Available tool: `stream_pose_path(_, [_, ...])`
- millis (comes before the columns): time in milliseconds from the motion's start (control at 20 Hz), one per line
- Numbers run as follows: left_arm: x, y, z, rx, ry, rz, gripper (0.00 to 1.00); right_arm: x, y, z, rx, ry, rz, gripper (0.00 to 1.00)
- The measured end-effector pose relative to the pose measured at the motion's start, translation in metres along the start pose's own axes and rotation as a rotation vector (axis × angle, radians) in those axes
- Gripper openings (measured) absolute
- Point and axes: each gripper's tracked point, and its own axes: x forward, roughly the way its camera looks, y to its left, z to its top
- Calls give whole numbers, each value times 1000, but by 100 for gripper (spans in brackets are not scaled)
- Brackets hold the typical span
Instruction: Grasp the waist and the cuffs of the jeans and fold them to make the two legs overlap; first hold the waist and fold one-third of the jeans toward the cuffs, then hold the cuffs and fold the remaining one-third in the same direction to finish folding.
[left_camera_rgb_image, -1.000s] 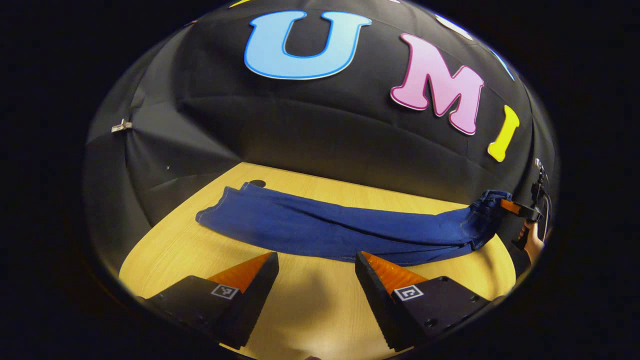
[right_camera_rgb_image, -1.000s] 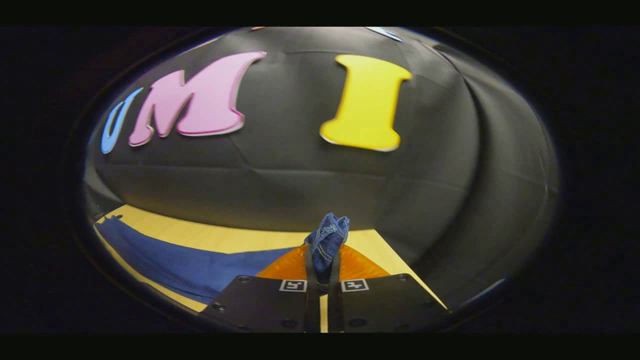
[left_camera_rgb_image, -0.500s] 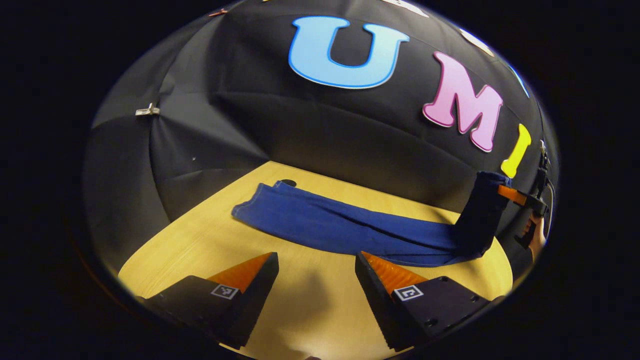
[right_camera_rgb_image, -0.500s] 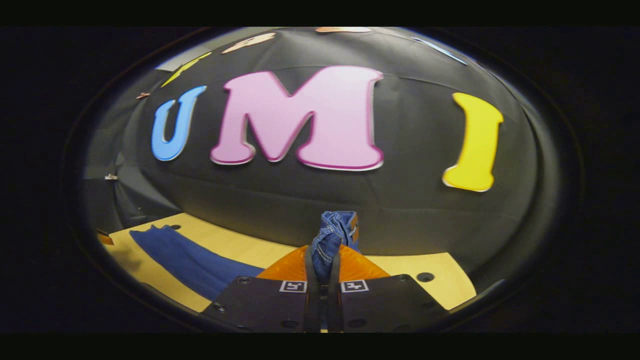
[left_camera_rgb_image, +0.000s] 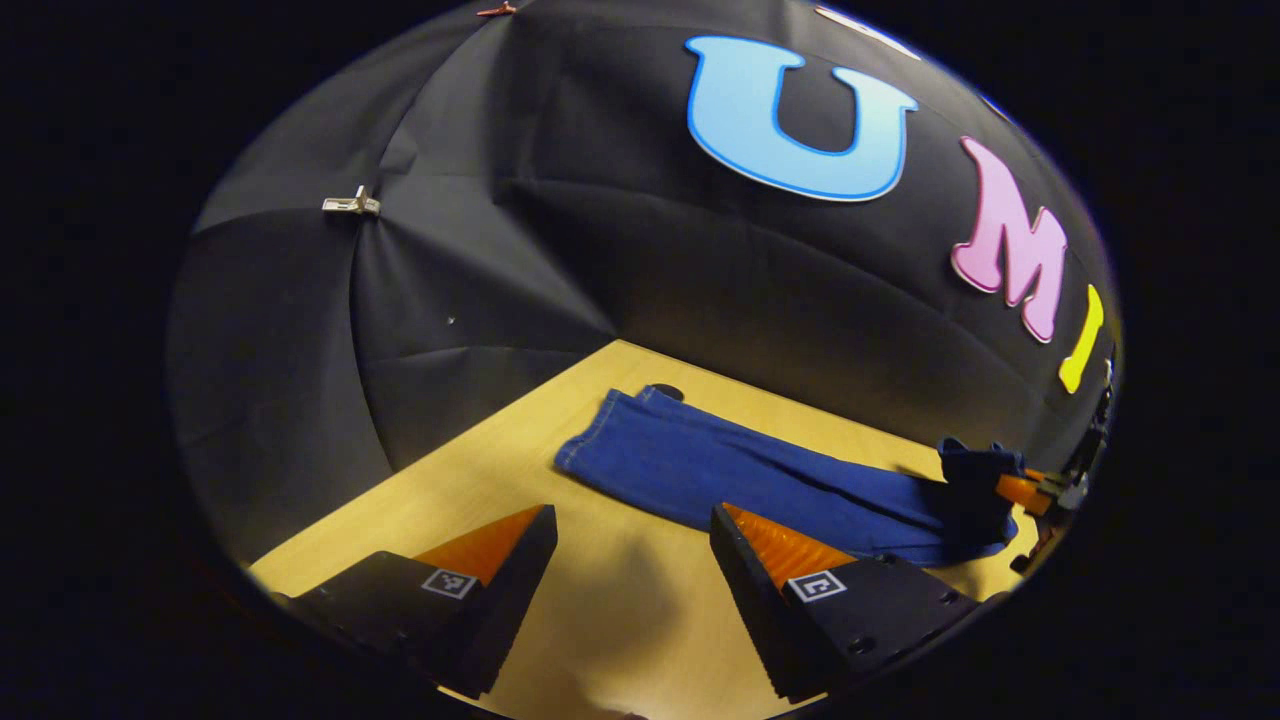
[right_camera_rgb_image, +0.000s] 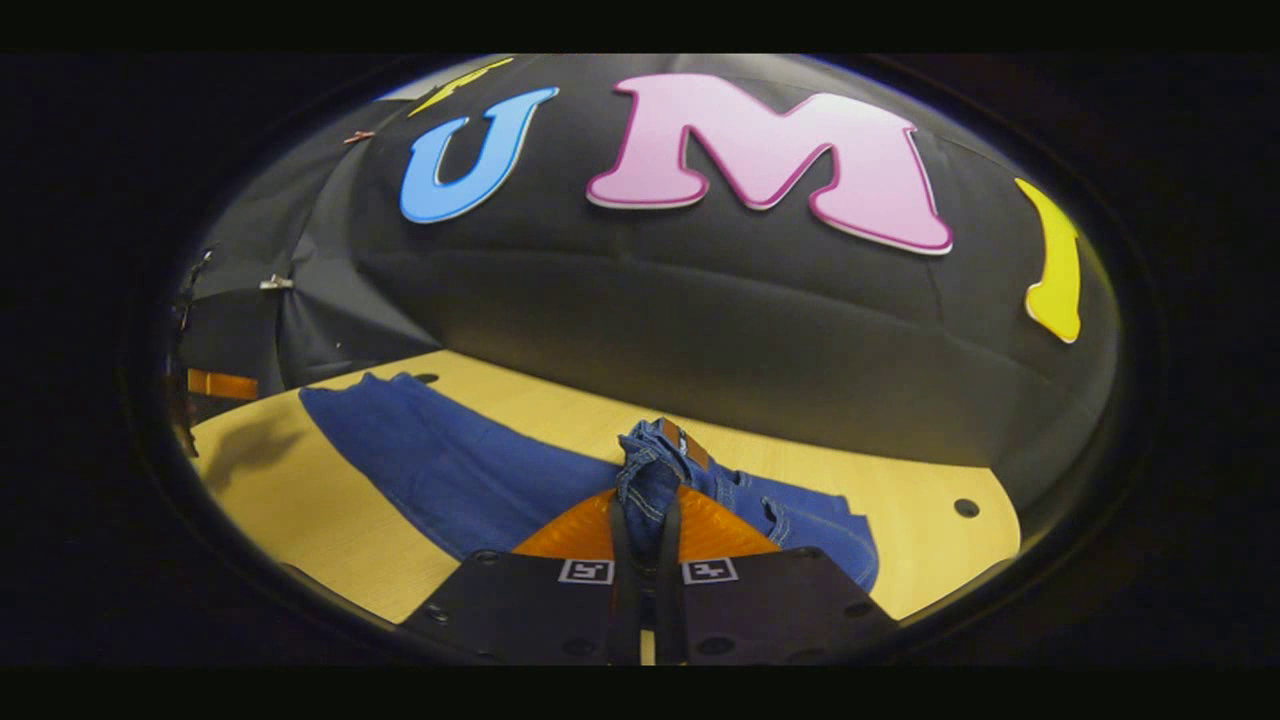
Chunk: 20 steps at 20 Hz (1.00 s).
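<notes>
Jeans (right_camera_rgb_image: 450, 470) blue, waist bunched in right claw (right_camera_rgb_image: 640, 510), left claw (left_camera_rgb_image: 630, 545) spread

A: so what else is in the booth?
B: light wood surface (left_camera_rgb_image: 470, 480) with a couple of small round holes, one near the back wall (left_camera_rgb_image: 667, 392) and another toward the right edge (right_camera_rgb_image: 966, 507).
A: and behind it?
B: black cloth wall (left_camera_rgb_image: 560, 270), creased, pinned at a seam by a little metal clip (left_camera_rgb_image: 350, 204).
</notes>
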Motion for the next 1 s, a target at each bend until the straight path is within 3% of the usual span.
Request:
stream_pose_path(150, [43, 16, 15, 12, 9, 14, 97, 9, 33, -26, 8, 45, 25, 7])
stream_pose_path(200, [55, 20, 23, -6, 19, 16, 97, 7, 39, -27, 12, 46, 40, 16])
stream_pose_path(250, [70, 23, 22, -35, 31, 13, 97, 6, 42, -27, 33, 43, 66, 12])
stream_pose_path(300, [89, 27, 16, -61, 53, 12, 97, 3, 48, -31, 62, 48, 88, 25])
stream_pose_path(350, [101, 32, 14, -70, 75, 24, 97, -2, 55, -32, 94, 51, 111, 27])
stream_pose_path(500, [129, 41, 19, 19, 93, 54, 97, -15, 63, -29, 135, 29, 132, 51])
stream_pose_path(650, [155, 41, 6, 82, 160, 54, 96, -28, 58, -27, 148, 12, 118, 94])
stream_pose_path(700, [161, 40, 1, 93, 181, 53, 97, -34, 54, -28, 157, 15, 107, 99])
stream_pose_path(850, [153, 33, -2, 183, 209, 56, 99, -47, 45, -26, 182, 11, 92, 95])
stream_pose_path(900, [152, 32, 0, 216, 223, 49, 99, -52, 45, -26, 191, 11, 98, 99])
stream_pose_path(950, [155, 29, -4, 217, 239, 25, 99, -56, 45, -27, 197, 16, 104, 95])
stream_pose_path(1000, [156, 25, -9, 215, 261, -10, 98, -58, 44, -27, 199, 18, 102, 99])
